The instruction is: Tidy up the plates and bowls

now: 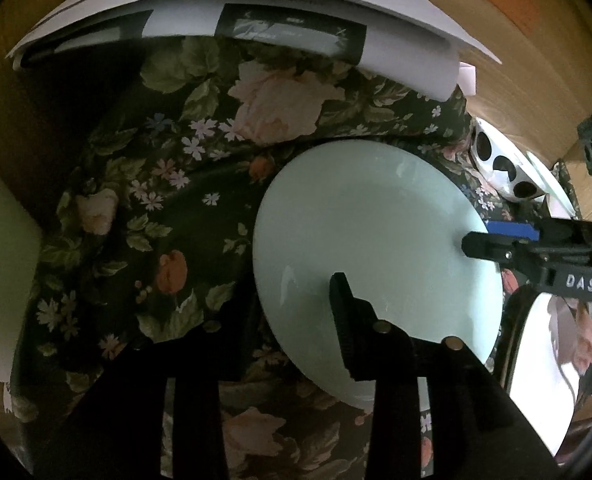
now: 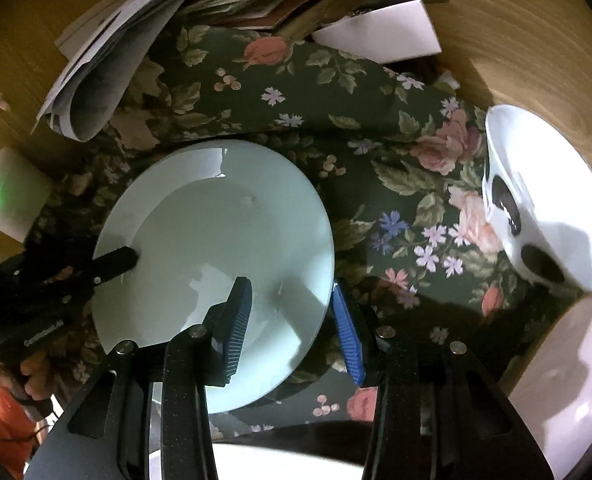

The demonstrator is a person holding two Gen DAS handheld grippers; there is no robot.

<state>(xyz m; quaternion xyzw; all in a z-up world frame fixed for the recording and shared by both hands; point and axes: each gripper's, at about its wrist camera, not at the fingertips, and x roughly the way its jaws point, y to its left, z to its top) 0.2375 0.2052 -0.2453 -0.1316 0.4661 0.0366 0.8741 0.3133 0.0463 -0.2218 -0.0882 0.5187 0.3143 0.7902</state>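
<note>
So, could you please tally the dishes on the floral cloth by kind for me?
Pale green plates: 1, the pale green plate, with tongs at both edges
White bowls with black spots: 1, the spotted bowl, tipped on its side
Total: 2 dishes. A pale rim at the bottom of the right wrist view may be another; I cannot tell.

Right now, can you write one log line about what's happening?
left gripper: on pale green plate rim | right gripper: open, straddling plate edge | spotted bowl: on floral cloth
</note>
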